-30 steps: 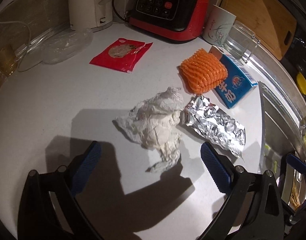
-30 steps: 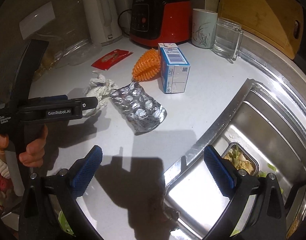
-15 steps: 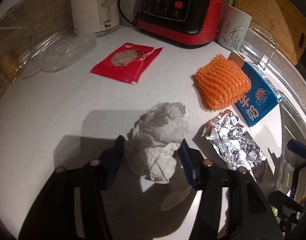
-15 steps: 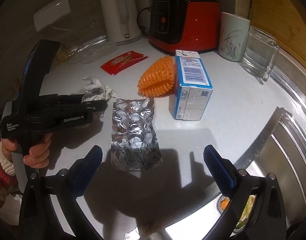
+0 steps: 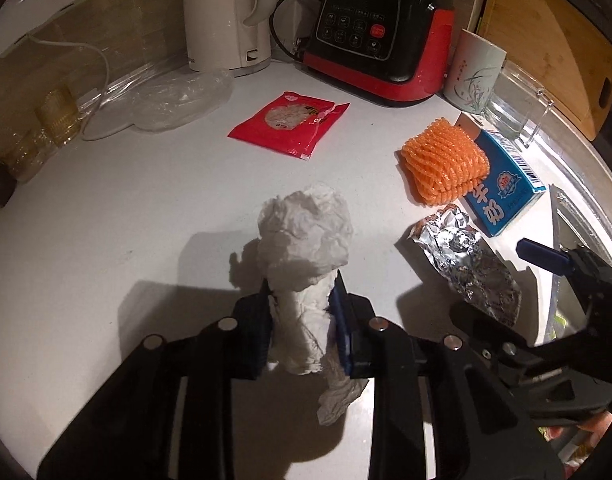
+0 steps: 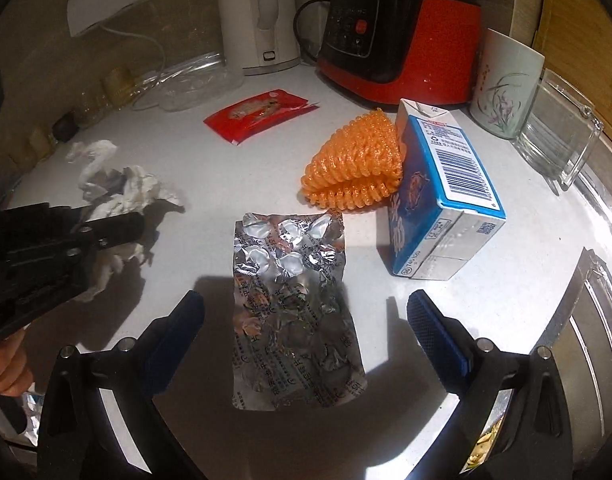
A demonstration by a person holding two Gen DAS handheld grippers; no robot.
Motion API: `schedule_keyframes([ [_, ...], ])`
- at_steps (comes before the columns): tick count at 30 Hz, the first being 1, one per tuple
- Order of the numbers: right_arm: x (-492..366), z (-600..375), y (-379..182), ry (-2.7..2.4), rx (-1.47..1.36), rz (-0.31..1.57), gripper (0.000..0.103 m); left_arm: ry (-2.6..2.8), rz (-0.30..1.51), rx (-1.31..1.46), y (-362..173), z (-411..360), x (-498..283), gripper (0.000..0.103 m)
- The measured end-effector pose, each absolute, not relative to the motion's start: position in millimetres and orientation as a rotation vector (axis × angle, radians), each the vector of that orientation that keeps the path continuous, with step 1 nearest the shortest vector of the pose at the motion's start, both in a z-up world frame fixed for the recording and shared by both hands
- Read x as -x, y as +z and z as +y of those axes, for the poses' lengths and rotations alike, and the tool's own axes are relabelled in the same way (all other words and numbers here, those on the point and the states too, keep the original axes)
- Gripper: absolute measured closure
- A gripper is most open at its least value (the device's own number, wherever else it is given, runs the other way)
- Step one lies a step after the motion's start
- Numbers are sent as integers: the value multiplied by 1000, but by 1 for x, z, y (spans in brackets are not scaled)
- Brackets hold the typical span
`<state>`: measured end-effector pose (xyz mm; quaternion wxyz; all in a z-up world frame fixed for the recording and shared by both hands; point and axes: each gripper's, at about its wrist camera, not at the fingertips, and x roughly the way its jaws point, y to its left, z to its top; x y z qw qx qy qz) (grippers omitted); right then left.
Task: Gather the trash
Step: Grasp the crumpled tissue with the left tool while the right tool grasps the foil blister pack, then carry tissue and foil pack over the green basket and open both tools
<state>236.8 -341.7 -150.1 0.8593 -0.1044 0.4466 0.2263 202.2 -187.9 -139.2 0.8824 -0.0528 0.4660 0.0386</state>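
My left gripper (image 5: 302,296) is shut on a crumpled white tissue (image 5: 306,240), which bulges out above the jaws; it also shows at the left of the right wrist view (image 6: 122,196). My right gripper (image 6: 306,312) is open, its blue pads either side of a silver foil blister pack (image 6: 294,312) lying flat on the white counter (image 6: 226,168). The foil pack also shows in the left wrist view (image 5: 465,260). A red snack wrapper (image 6: 262,114), an orange foam net (image 6: 357,172) and a blue and white carton (image 6: 437,196) lie beyond.
A white kettle (image 5: 226,12), a red and black cooker (image 5: 381,36), a patterned cup (image 6: 505,84) and a glass mug (image 6: 557,140) stand at the back. A clear plastic bag (image 5: 174,96) lies back left. The steel sink (image 6: 585,340) is at the right.
My left gripper has closed on the tissue, squeezed it and lifted it slightly. My right gripper has moved from over the sink edge to the foil pack and stays open.
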Motion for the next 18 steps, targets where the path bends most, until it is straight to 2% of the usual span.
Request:
schedule_keyframes([
  [2, -238, -337, -153, 463, 240, 937, 5, 76, 965, 127, -132, -185, -191, 77],
  [3, -239, -335, -154, 463, 245, 939, 16, 74, 963, 137, -129, -183, -186, 77],
  [5, -242, -332, -159, 469, 243, 966, 31, 64, 962, 144, -125, -181, -176, 77],
  [8, -241, -332, -157, 453, 242, 959, 45, 60, 959, 111, -120, -182, -166, 77],
  [12, -239, -339, -155, 425, 203, 969, 49, 43, 973, 96, -118, -179, -154, 77],
  [18, -215, -351, -136, 377, 133, 960, 49, -29, 988, 94, -110, -181, -133, 77],
])
